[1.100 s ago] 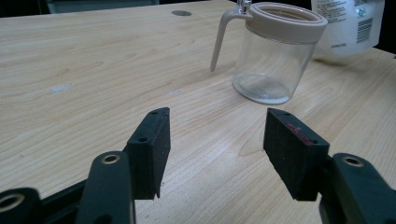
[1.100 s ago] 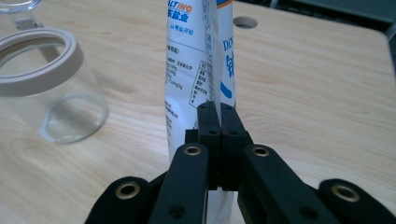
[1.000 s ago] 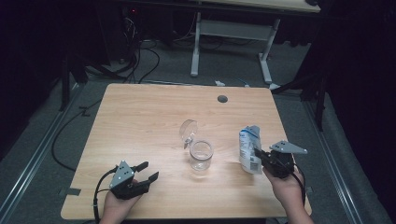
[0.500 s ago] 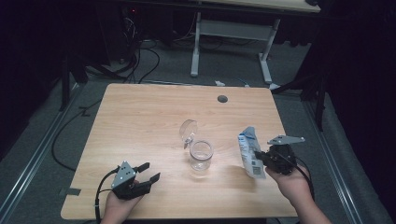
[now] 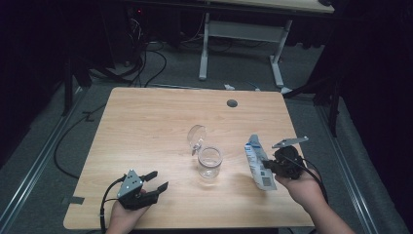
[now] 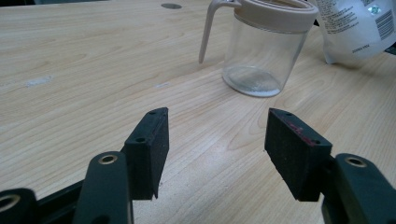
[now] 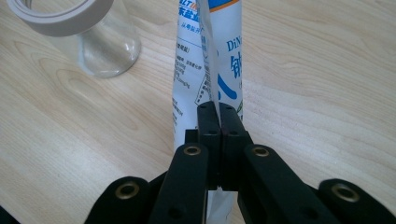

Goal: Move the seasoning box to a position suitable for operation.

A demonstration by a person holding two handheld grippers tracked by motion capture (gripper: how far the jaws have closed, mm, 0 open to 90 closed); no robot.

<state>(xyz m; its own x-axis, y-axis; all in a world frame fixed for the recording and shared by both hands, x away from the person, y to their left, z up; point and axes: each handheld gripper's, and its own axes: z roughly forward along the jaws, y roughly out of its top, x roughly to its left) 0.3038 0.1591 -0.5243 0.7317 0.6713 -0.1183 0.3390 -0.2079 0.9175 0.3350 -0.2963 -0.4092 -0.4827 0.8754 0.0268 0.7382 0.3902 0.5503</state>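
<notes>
The right gripper [image 5: 271, 165] is pinching the soft, light blue-and-white pouch [image 5: 258, 163] along its side seam, tilting it right of the open glass jar [image 5: 210, 162]. The pouch is probably crushing easily, so gripping that seam is suiting it, while the left gripper [image 5: 156, 179] is resting near-left on the tabletop [image 5: 146, 122], fingers apart and empty.

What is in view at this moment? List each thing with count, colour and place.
Jar: one, clear with a pale rim, table centre; lid flipped open behind it.
Pouch: one, white and blue, right of the jar, tilted, pinched at its edge.
Table: one, light wood, with a round grey grommet near the far edge.
Desk frame: one, white, on the floor beyond.
Cables: several, black, on the floor.
Left gripper: black, open, near left corner.
Right gripper: black, shut on the pouch.
</notes>
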